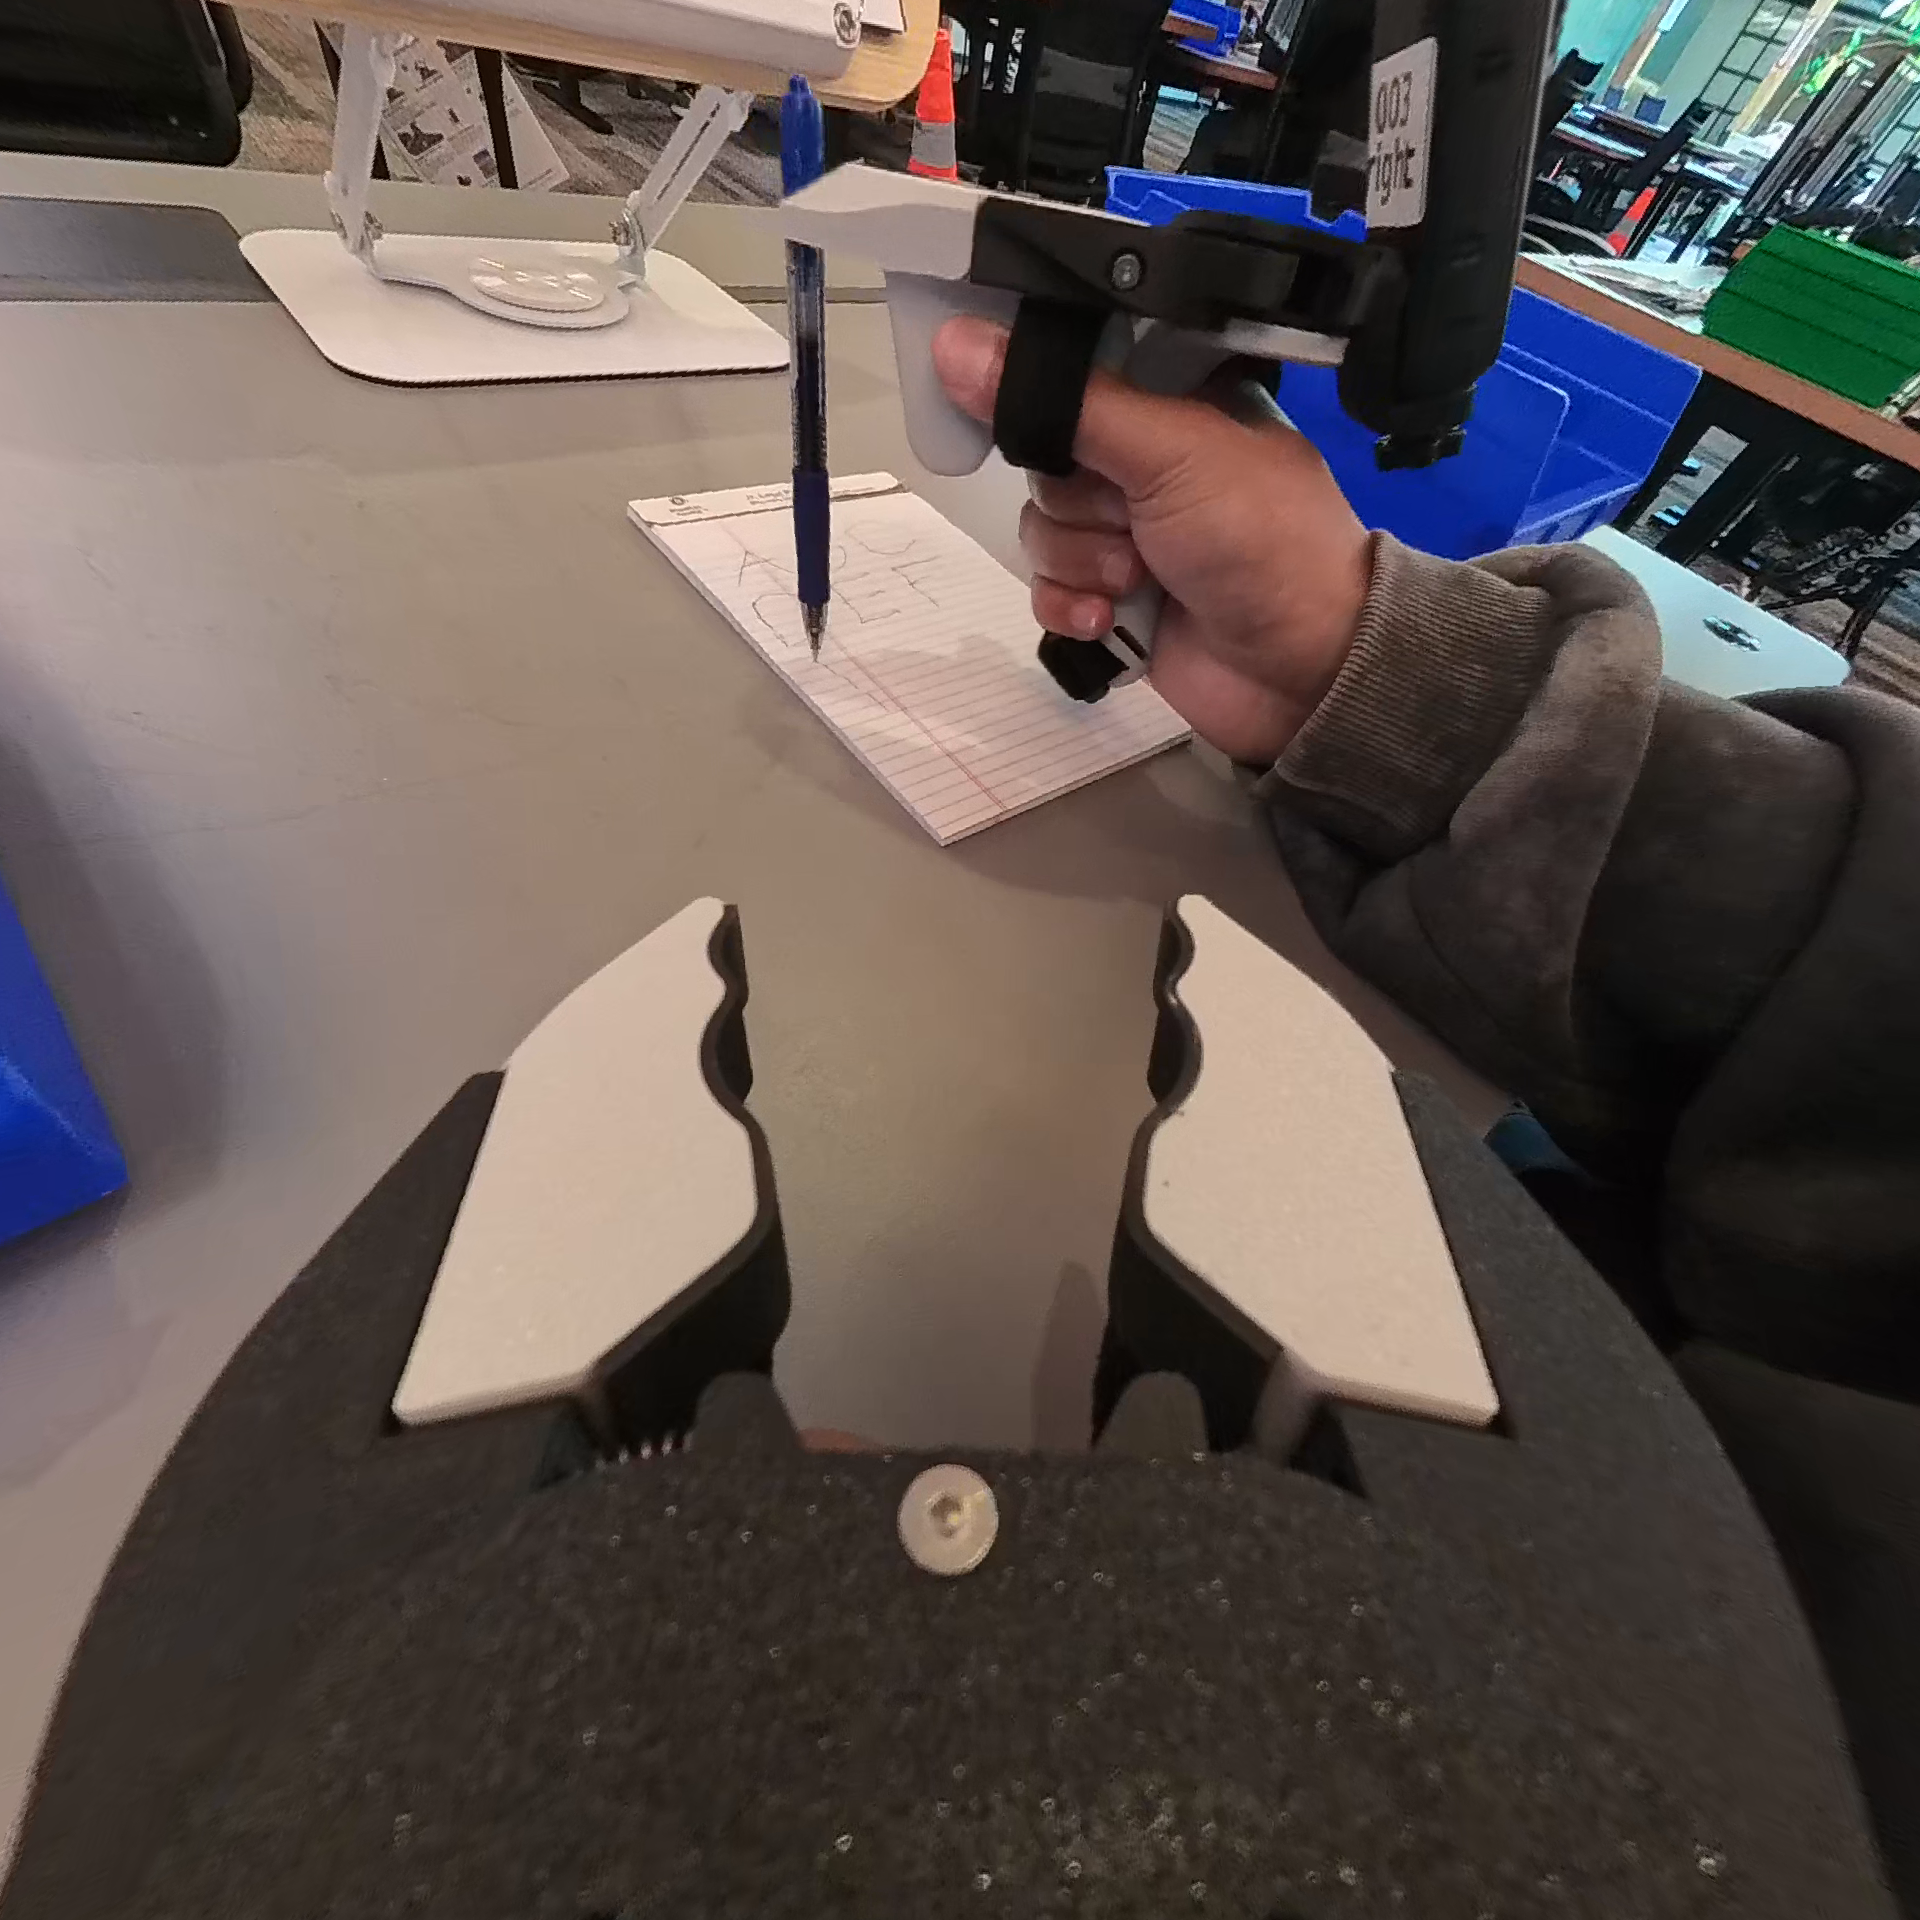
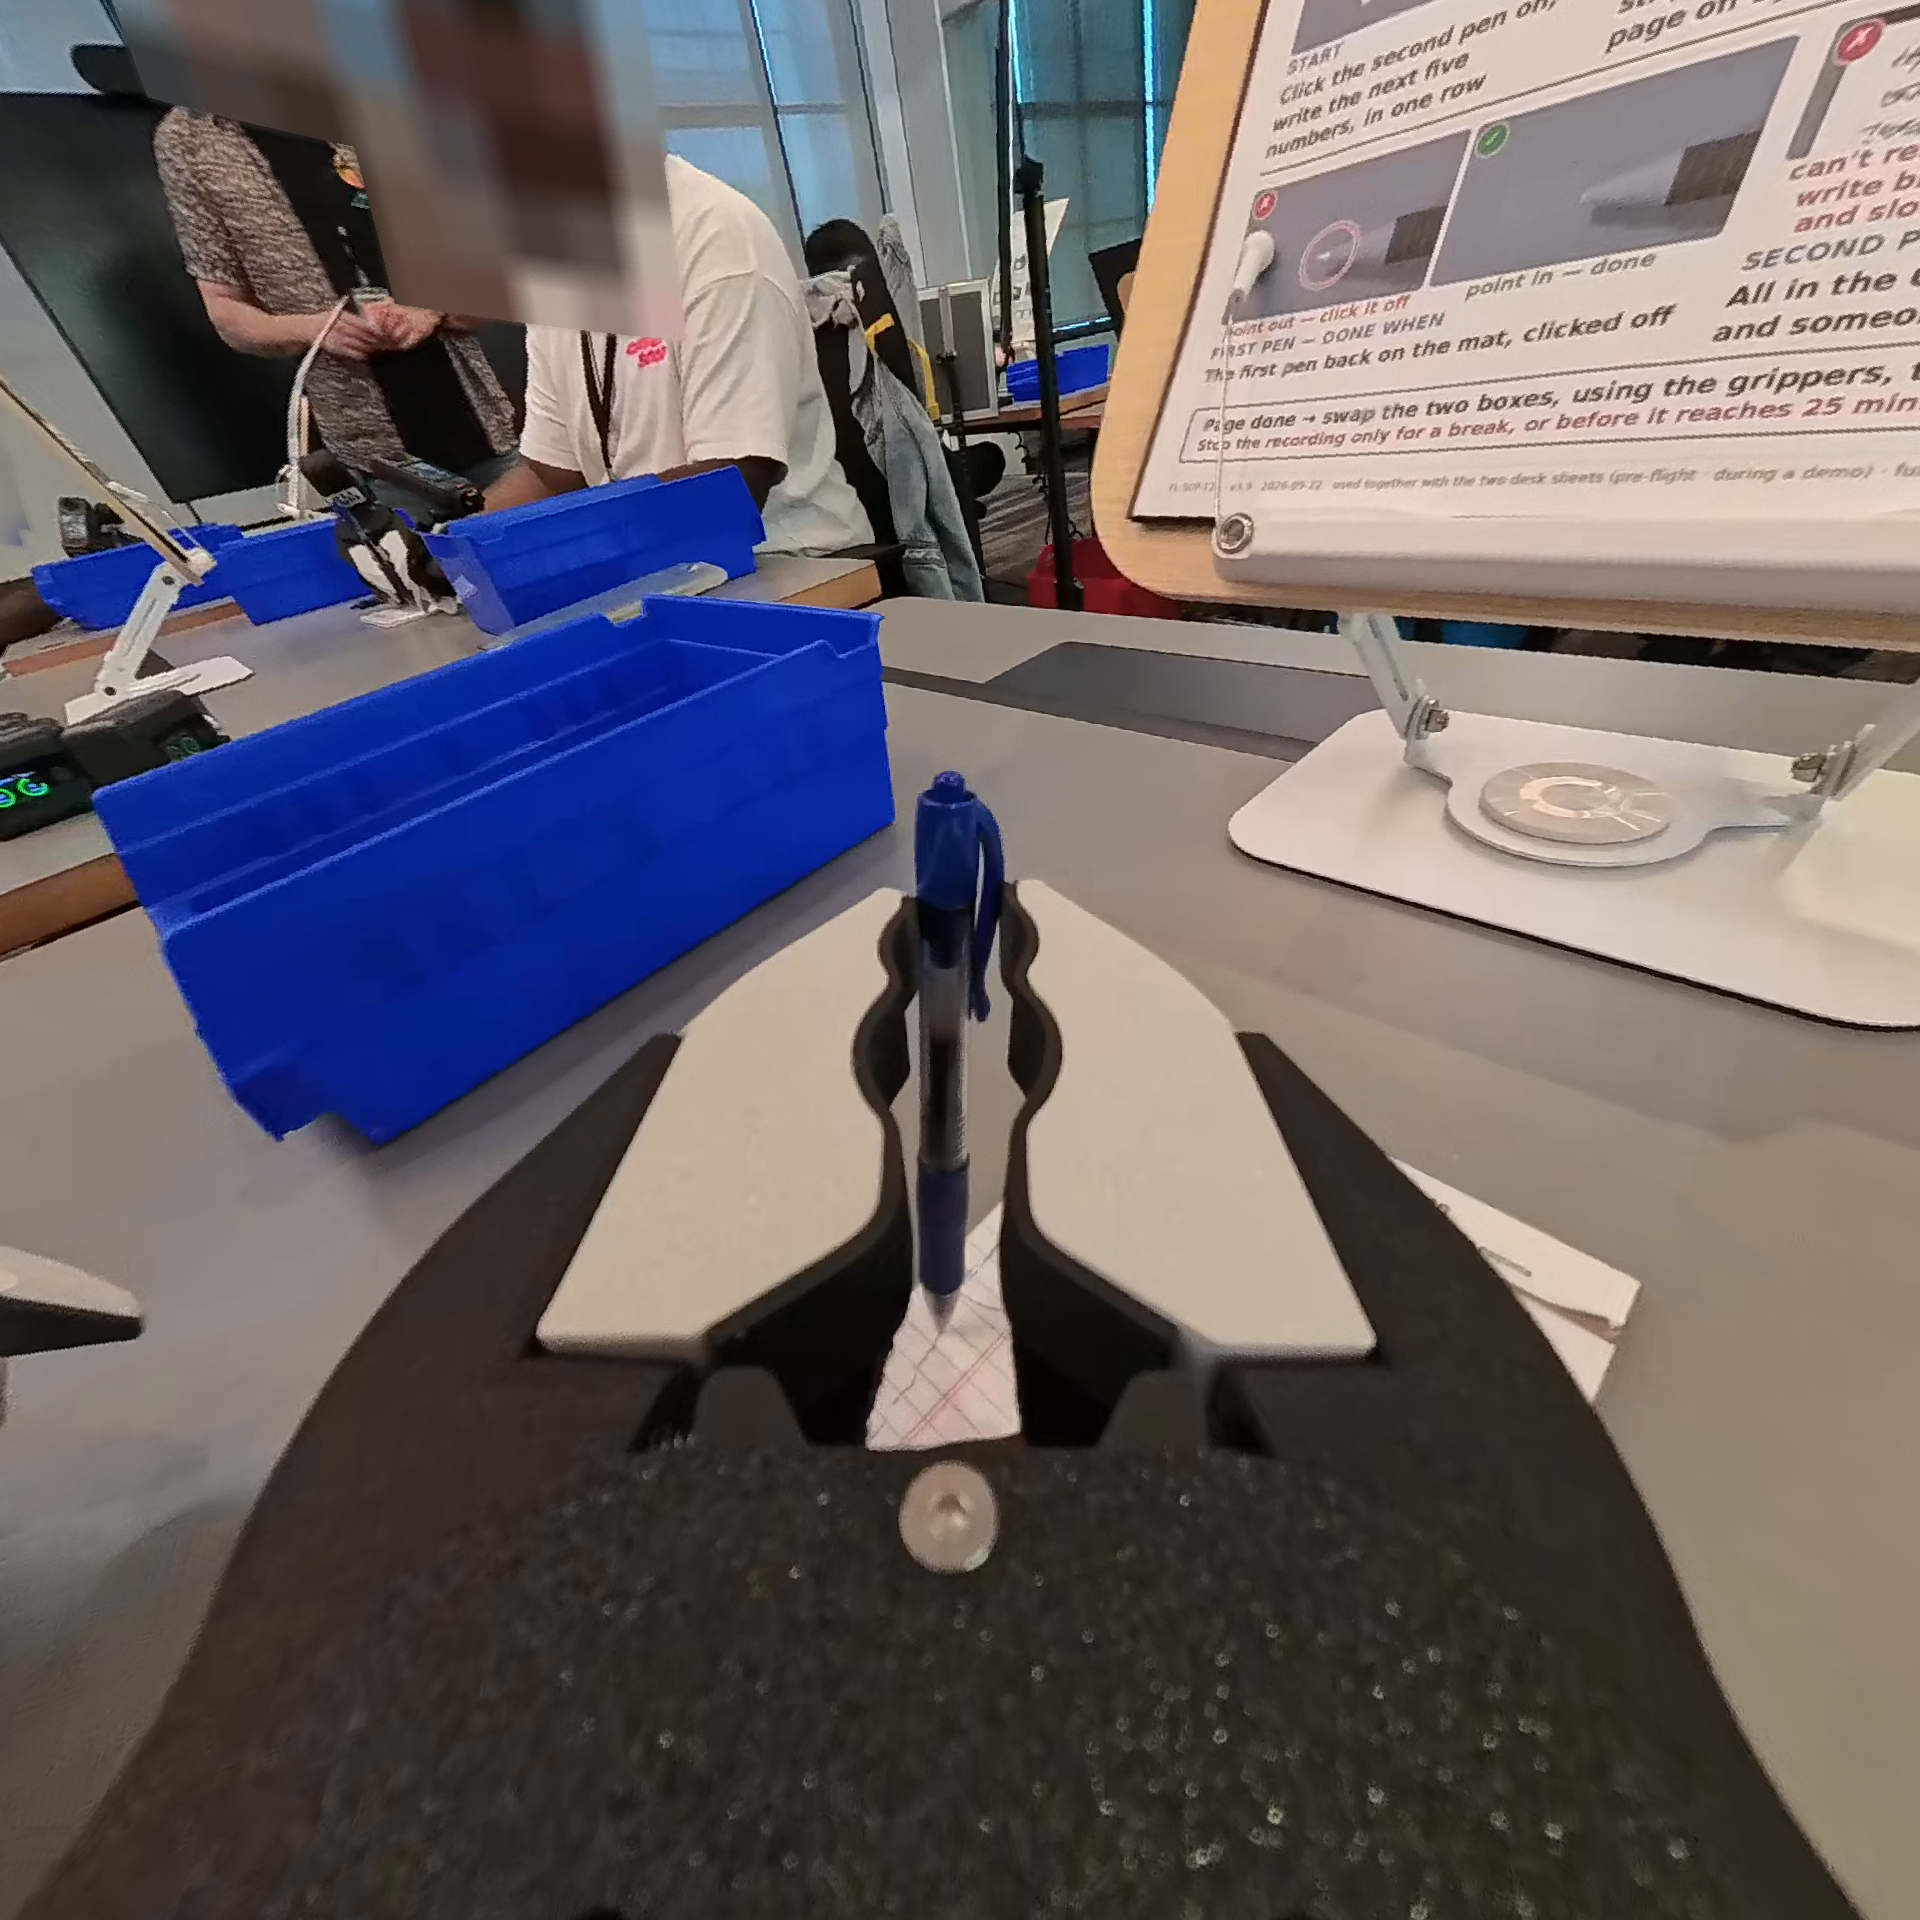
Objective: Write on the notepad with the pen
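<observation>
Grey counter (image 1: 312, 675): right gripper (image 2: 951, 997) fingers pinch light, slick blue pen (image 1: 808, 436) mid-barrel, upright, tip on flimsy white lined notepad (image 1: 966, 707); left gripper (image 1: 951, 997), at its 6 o'clock, gapes empty.

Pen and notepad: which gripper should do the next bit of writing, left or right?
Right. The right gripper already clamps the pen upright, tip on the notepad. The left gripper is open, empty, short of the pad.
</observation>
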`<state>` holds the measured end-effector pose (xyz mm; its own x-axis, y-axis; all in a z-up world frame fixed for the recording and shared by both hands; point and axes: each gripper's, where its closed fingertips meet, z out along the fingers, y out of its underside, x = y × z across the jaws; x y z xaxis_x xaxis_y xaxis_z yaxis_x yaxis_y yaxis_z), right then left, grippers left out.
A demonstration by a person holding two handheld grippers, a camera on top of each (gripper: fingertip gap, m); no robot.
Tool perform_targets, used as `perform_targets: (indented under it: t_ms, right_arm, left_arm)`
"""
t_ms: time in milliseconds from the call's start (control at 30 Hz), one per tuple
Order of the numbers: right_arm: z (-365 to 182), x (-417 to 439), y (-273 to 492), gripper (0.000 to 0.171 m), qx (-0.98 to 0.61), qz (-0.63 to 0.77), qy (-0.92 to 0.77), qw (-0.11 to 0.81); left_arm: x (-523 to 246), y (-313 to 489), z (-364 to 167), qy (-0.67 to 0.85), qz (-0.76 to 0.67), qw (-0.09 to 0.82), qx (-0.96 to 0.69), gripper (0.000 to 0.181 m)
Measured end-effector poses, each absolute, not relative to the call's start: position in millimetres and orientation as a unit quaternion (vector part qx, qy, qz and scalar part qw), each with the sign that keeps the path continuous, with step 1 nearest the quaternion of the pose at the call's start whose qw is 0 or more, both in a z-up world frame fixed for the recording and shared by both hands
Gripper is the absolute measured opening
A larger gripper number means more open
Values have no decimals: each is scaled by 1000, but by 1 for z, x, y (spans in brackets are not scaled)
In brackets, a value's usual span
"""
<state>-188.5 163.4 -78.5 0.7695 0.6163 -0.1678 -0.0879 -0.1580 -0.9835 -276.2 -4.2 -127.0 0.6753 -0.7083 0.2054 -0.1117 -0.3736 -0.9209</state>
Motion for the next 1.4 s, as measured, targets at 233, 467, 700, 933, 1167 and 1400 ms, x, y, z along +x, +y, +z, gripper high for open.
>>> perform_targets:
  t_ms: [233, 467, 700, 933, 1167, 1400]
  right_arm:
    - [-79, -182, 147, 14, -707, 286, -177, 622]
    - [-70, -179, 127, 14, -675, 323, -157, 645]
    - [0, -198, 86, 14, -552, 465, -226, 655]
    - [11, -214, 69, 15, -586, 468, -235, 619]
    - [-8, -196, 65, 15, -644, 451, -252, 564]
    - [-13, -188, 53, 30, -660, 396, -418, 482]
  left_arm:
    - [-275, -5, -127, 267, -304, 492, -771, 75]
    - [-273, -7, -127, 273, -299, 494, -770, 72]
    - [-254, 25, -99, 305, -295, 496, -757, 64]
    - [-206, 68, -98, 426, -214, 501, -722, 37]
    - [-202, 72, -103, 450, -214, 490, -715, 5]
    - [-189, 55, -109, 483, -283, 464, -687, 4]
